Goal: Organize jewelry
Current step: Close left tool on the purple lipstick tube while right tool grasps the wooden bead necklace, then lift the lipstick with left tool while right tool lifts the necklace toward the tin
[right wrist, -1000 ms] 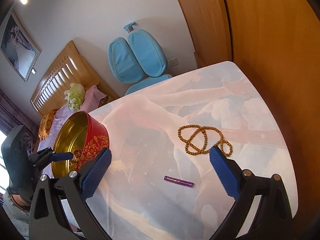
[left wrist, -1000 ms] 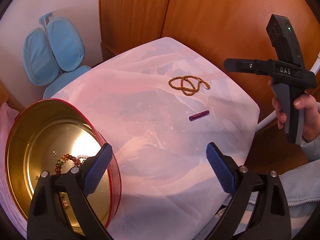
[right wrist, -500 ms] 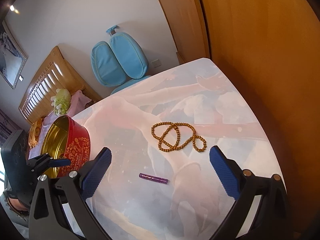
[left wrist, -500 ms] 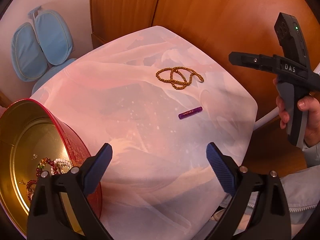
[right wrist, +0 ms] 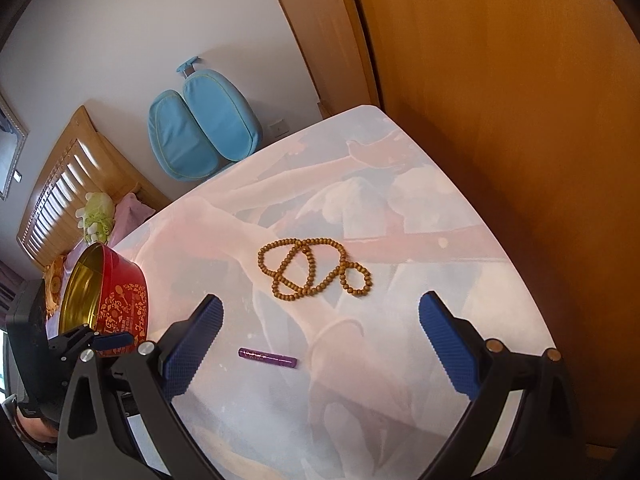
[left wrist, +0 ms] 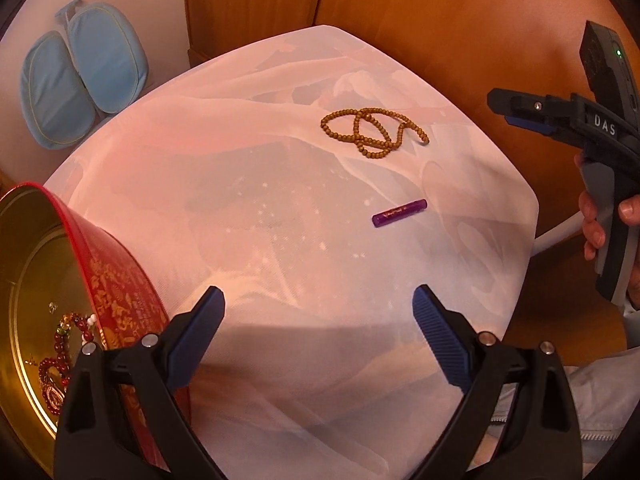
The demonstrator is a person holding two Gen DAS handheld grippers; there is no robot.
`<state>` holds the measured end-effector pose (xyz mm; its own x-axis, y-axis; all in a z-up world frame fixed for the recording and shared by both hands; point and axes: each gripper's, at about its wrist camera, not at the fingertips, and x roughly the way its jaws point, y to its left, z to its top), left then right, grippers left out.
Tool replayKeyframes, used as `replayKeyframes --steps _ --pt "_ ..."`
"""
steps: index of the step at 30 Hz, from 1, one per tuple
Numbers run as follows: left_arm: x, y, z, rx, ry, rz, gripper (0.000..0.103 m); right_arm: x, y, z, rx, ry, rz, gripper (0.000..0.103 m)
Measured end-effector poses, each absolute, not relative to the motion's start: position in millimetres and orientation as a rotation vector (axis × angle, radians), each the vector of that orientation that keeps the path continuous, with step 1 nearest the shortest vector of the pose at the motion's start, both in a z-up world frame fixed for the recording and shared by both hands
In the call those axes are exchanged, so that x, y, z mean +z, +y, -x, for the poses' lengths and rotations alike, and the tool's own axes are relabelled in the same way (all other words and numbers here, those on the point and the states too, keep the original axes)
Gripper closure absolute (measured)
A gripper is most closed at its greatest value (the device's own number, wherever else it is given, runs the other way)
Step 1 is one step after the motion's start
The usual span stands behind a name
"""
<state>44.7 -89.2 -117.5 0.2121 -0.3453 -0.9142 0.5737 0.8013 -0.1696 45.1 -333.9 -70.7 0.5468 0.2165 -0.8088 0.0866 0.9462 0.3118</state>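
Note:
A brown wooden bead necklace lies coiled on the pale printed table. A small purple tube lies nearer the front. A red tin with a gold inside stands at the table's left and holds several bead bracelets. My left gripper is open and empty above the table's near part, beside the tin. My right gripper is open and empty, above the table just short of the necklace; it also shows in the left wrist view.
A blue padded chair stands beyond the table's far left corner. A wooden wardrobe runs along the far and right sides. A bed with a wooden headboard is at the far left.
Both grippers have swung right and moved slightly forward. The tin has slid toward the left edge of the left view, and the necklace sits nearer the centre between the right fingers. Both stay open.

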Motion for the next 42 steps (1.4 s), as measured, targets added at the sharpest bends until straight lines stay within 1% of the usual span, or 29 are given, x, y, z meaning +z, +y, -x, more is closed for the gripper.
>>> replayKeyframes --steps 9,14,24,25,26,27,28,29,30,31,36,37,42 --pt "-136 -151 -41 -0.764 1.082 -0.406 0.011 -87 -326 -64 0.049 1.057 -0.246 0.004" --pt "-141 -172 -53 -0.858 1.042 -0.418 0.011 -103 -322 -90 0.039 1.104 -0.187 0.004" --pt "-158 -205 -48 -0.937 0.967 -0.569 0.011 -136 -321 -125 0.009 1.156 -0.134 0.004" --pt "-159 -205 -48 -0.942 0.962 -0.573 0.013 -139 -321 -126 0.004 1.159 -0.135 0.006" --pt "-160 -205 -48 -0.943 0.957 -0.580 0.031 -141 -322 -127 0.001 1.159 -0.140 0.011" --pt "-163 -205 -49 -0.931 0.960 -0.596 0.054 -143 -323 -127 0.001 1.164 -0.147 0.030" --pt "-163 -204 -50 -0.944 0.963 -0.572 0.058 -146 -322 -127 -0.002 1.175 -0.150 0.050" --pt "-163 -202 -51 -0.955 0.975 -0.550 0.069 -149 -322 -126 -0.002 1.185 -0.149 0.060" --pt "-163 -199 -50 -0.956 0.967 -0.548 0.082 -148 -320 -123 -0.004 1.170 -0.122 0.080" --pt "-163 -197 -49 -0.955 0.959 -0.553 0.093 -149 -317 -121 0.023 1.169 -0.107 0.092" --pt "-163 -188 -45 -0.953 0.978 -0.519 0.093 -147 -308 -114 0.019 1.155 -0.061 0.092" --pt "-162 -184 -45 -0.942 0.982 -0.508 0.093 -144 -309 -112 0.019 1.141 -0.075 0.097" --pt "-140 -166 -38 -0.901 0.971 -0.412 0.093 -106 -301 -100 0.070 1.032 -0.102 0.097"
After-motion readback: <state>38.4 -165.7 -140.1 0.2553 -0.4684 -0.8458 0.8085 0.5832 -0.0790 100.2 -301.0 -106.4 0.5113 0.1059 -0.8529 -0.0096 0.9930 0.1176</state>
